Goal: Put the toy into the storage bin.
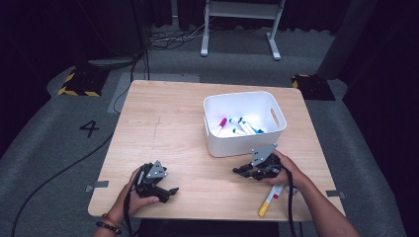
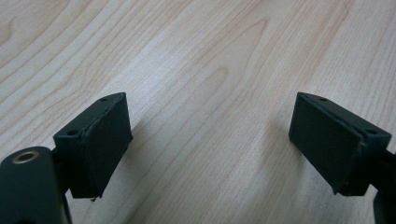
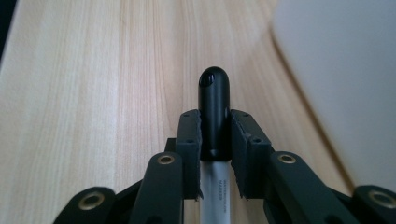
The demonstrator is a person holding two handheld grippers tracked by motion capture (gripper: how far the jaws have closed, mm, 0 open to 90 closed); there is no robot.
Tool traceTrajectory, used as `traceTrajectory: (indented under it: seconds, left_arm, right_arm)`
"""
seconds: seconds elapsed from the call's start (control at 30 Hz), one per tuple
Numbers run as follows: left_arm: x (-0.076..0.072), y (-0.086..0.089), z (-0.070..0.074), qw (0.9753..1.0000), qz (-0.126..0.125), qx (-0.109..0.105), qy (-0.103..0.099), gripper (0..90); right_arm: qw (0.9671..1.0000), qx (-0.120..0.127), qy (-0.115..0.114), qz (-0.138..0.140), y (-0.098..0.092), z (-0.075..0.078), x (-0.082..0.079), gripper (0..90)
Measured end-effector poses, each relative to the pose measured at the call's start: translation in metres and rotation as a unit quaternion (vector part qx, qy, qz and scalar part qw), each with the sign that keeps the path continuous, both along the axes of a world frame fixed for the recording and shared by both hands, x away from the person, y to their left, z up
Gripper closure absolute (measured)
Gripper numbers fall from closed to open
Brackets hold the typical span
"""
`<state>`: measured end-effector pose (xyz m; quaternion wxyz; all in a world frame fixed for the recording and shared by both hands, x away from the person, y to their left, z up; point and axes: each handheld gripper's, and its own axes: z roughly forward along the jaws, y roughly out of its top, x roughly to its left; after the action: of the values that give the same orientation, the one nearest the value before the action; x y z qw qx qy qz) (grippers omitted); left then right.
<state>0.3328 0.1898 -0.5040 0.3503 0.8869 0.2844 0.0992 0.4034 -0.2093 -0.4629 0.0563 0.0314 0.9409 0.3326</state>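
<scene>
Fingers of my right gripper [image 3: 215,135] pinch a black-capped marker [image 3: 214,100] by its cap, the cap jutting out past the tips over the desk [image 1: 168,133], just beside the white bin [image 1: 244,123]. Fingers of my left gripper [image 2: 210,140] stand spread wide over bare wood near the desk's front edge, holding nothing.

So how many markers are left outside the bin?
2, maybe more: a black-capped marker clamped in the right tool, and a yellow-capped one on the table beside the right wrist, with a red-tipped piece next to it, possibly another partly hidden.
</scene>
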Motion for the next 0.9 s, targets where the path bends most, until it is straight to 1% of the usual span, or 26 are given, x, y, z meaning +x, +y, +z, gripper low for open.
traceTrajectory:
  seconds: [0.07, 0.2, 0.23, 0.27, 0.3, 0.37, 0.43, 0.47, 0.5, 0.53, 0.6, 0.67, 0.73, 0.8, 0.87, 0.9]
  left_arm:
    - [0.000, 0.000, 0.000, 1.0000, 0.000, 0.000, 0.000, 13.2]
    - [0.000, 0.000, 0.000, 1.0000, 0.000, 0.000, 0.000, 13.2]
    - [0.000, 0.000, 0.000, 1.0000, 0.000, 0.000, 0.000, 13.2]
    - [0.000, 0.000, 0.000, 1.0000, -0.001, -0.001, 0.000, 13.2]
    - [0.000, 0.000, 0.000, 1.0000, -0.001, -0.001, 0.000, 13.2]
    - [0.000, 0.000, 0.000, 1.0000, 0.000, 0.000, 0.000, 13.2]
    - [0.000, 0.000, 0.000, 1.0000, 0.000, 0.000, 0.000, 13.2]
    - [0.000, 0.000, 0.000, 1.0000, 0.000, 0.000, 0.000, 13.2]
    - [0.000, 0.000, 0.000, 1.0000, 0.000, 0.000, 0.000, 13.2]
    - [0.000, 0.000, 0.000, 1.0000, 0.000, -0.001, 0.001, 13.2]
    - [0.000, 0.000, 0.000, 1.0000, -0.001, -0.001, 0.001, 13.2]
    - [0.000, 0.000, 0.000, 1.0000, -0.001, -0.001, 0.001, 13.2]
    - [0.000, 0.000, 0.000, 1.0000, -0.001, -0.001, 0.001, 13.2]
    - [0.000, 0.000, 0.000, 1.0000, -0.001, -0.001, 0.001, 13.2]
    - [0.000, 0.000, 0.000, 1.0000, -0.001, -0.001, 0.001, 13.3]
    - [0.000, 0.000, 0.000, 1.0000, -0.001, -0.001, 0.001, 13.2]
  right_arm:
    - [0.9999, 0.011, -0.007, -0.010, -0.008, 0.009, 0.000, 74.2]
    - [0.9991, 0.033, -0.017, -0.022, -0.022, 0.022, 0.000, 74.2]
    - [0.9986, 0.041, -0.016, -0.030, -0.025, 0.026, 0.000, 74.2]
    - [0.9981, 0.047, -0.023, -0.033, -0.030, 0.031, 0.000, 74.3]
    - [0.9977, 0.051, -0.025, -0.037, -0.033, 0.034, 0.000, 74.3]
    - [0.9962, 0.069, -0.029, -0.044, -0.039, 0.043, 0.000, 74.3]
    - [0.9952, 0.073, -0.038, -0.053, -0.043, 0.051, 0.000, 74.3]
    - [0.9944, 0.080, -0.041, -0.054, -0.046, 0.056, 0.000, 74.3]
    - [0.9944, 0.080, -0.041, -0.054, -0.046, 0.056, 0.000, 74.3]
    - [0.9932, 0.080, -0.057, -0.062, -0.049, 0.067, 0.000, 74.3]
    - [0.9928, 0.083, -0.061, -0.061, -0.052, 0.076, 0.001, 74.3]
    - [0.9915, 0.083, -0.073, -0.069, -0.055, 0.086, 0.002, 74.3]
    - [0.9896, 0.097, -0.078, -0.073, -0.060, 0.097, 0.003, 74.3]
    - [0.9877, 0.102, -0.089, -0.079, -0.063, 0.107, 0.003, 74.3]
    - [0.9867, 0.096, -0.103, -0.082, -0.064, 0.119, 0.005, 74.3]
    - [0.9863, 0.094, -0.106, -0.084, -0.063, 0.123, 0.006, 74.3]
